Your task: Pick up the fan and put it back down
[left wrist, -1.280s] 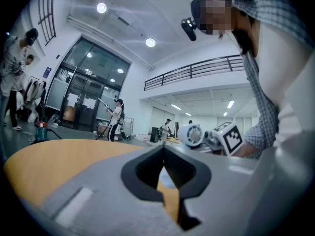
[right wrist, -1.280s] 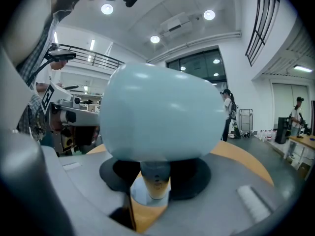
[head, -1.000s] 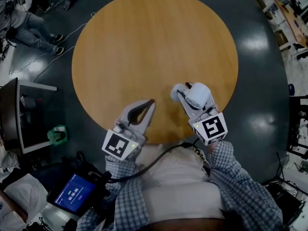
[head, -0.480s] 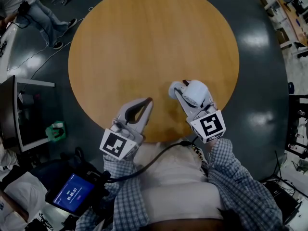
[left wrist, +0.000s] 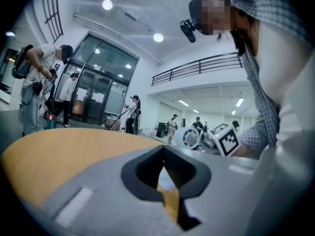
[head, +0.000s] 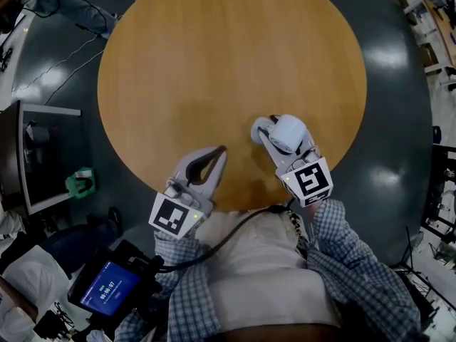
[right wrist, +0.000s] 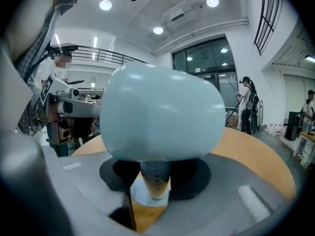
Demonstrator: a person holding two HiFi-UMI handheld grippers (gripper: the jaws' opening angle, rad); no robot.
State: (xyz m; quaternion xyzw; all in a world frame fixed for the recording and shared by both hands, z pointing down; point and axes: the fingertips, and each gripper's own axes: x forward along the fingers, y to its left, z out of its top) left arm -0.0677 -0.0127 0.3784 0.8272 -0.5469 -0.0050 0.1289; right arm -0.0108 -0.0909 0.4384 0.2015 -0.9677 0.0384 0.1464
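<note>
Over the round table (head: 214, 70), right tool (head: 273, 143) grips the fan (head: 289, 132) by its stem; left tool (head: 222, 151) closed, empty, nearby.

Fan (head: 288, 133) in right tool (head: 273, 140)

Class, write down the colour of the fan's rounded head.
Pale blue. The fan shows best in the right gripper view.

Head view: dim, dark-cornered; white glare on glossy grey floor (head: 387, 57). My gripper views: round ceiling lamps (right wrist: 106, 5) overhead, bowed edges, pale blue plastic fan (right wrist: 162, 112) blurred.
</note>
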